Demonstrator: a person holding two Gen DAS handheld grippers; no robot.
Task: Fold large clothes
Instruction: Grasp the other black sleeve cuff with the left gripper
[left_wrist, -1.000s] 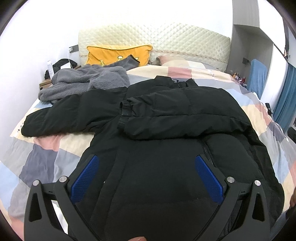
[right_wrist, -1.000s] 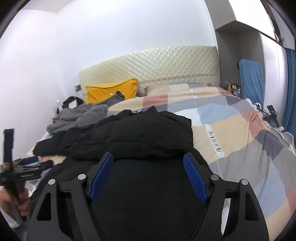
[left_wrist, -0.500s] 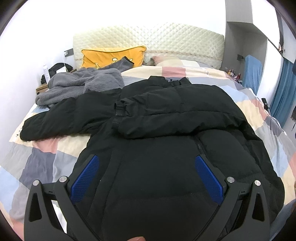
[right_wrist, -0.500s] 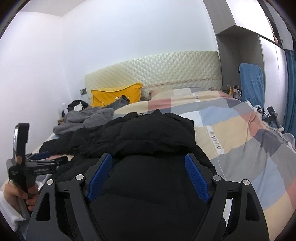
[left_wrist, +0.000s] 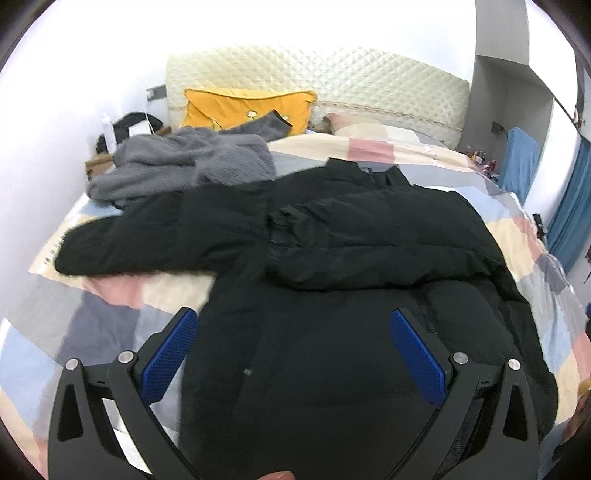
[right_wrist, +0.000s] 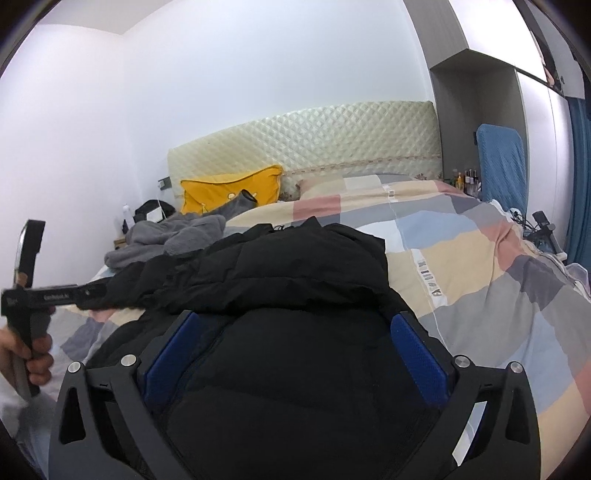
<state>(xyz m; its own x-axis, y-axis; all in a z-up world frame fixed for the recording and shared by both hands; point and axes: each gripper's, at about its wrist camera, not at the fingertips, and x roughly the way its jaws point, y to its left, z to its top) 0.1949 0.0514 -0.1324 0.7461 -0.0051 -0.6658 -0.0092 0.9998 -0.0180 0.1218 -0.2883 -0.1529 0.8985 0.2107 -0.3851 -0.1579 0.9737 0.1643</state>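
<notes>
Black padded jacket (left_wrist: 332, 295), one item, lies spread on my bed's pastel checked quilt (right_wrist: 498, 295), one sleeve folded across its chest, the other stretched left. One grey fleece garment (left_wrist: 184, 166) and one yellow cushion (left_wrist: 247, 107) sit near the cream quilted headboard (right_wrist: 332, 136). My left tool (left_wrist: 291, 350) hangs released over the hem; my right tool (right_wrist: 295, 350) is opening, gripping nothing. Bare quilt stays free to the right.

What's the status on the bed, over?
Left claw open, empty. Right claw opening, empty. Black puffer jacket: one sleeve folded across, other outstretched. Grey fleece garment touches it.
</notes>
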